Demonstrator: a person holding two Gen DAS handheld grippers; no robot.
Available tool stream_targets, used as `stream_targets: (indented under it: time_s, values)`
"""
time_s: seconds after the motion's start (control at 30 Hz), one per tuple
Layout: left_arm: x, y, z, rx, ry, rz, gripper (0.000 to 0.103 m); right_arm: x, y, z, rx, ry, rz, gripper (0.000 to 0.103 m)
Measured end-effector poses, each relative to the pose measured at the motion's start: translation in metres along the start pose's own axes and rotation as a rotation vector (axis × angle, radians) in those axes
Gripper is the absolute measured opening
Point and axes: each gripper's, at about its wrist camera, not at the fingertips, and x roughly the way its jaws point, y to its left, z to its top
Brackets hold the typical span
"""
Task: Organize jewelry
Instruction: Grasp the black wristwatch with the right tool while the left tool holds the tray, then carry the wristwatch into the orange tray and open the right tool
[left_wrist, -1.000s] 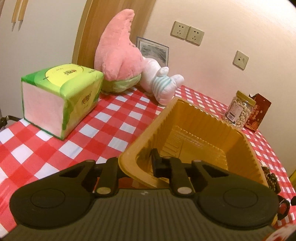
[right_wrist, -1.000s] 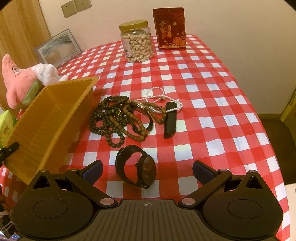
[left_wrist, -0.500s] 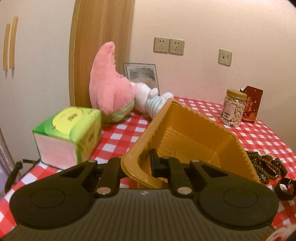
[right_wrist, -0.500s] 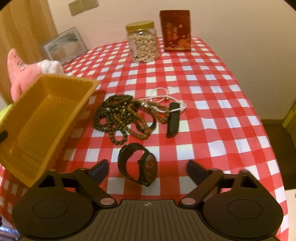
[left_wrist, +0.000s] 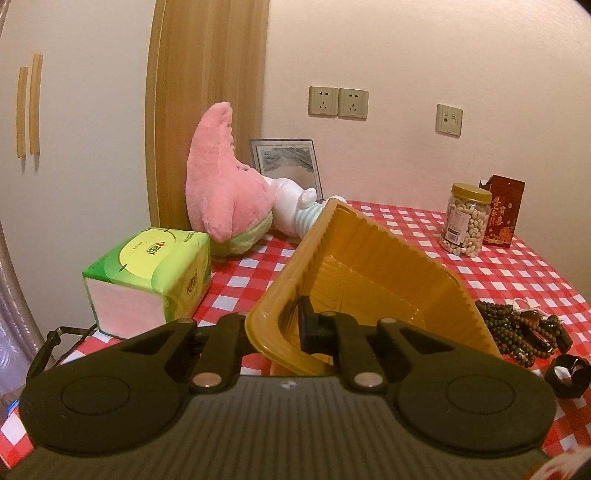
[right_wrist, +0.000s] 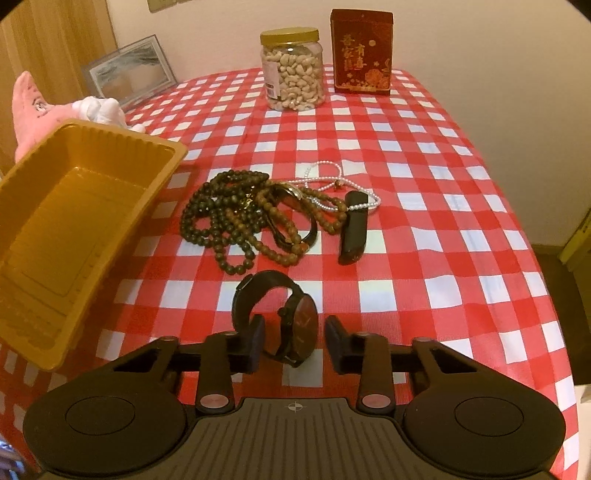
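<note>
A cream wall runs behind the table, carrying two sockets side by side and a third wall plate further right. A wooden panel stands upright in the corner, beside a white cupboard door with two pale wooden handles. The table wears a red-and-white checked cloth. Dark floor shows past its right edge. The light is warm and yellowish.

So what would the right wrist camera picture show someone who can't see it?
The right claw has just been closing around a black watch on the checked tablecloth. Tangled bead strings lie beyond, with a tilted yellow tray to the picture's left.
</note>
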Motion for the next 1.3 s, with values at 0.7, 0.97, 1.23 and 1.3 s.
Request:
stream_targets:
  time_s: [0.7, 0.97, 1.23, 1.3]
  values:
    - [-0.001, -0.001, 0.002, 0.008, 0.007, -0.005, 0.010, -0.021, 0.020, 0.022, 0.025, -0.065, 0.123, 0.009]
    - [-0.002, -0.003, 0.003, 0.019, 0.017, 0.000, 0.010, -0.029, 0.073, 0.037, -0.044, -0.085, 0.294, 0.009]
    - [-0.002, -0.006, 0.004, 0.032, 0.020, 0.000, 0.010, -0.013, 0.120, 0.032, -0.140, -0.049, 0.361, 0.009]
    - [-0.002, -0.006, 0.005, 0.035, 0.021, 0.002, 0.010, -0.007, 0.125, 0.027, -0.159, -0.042, 0.357, 0.009]
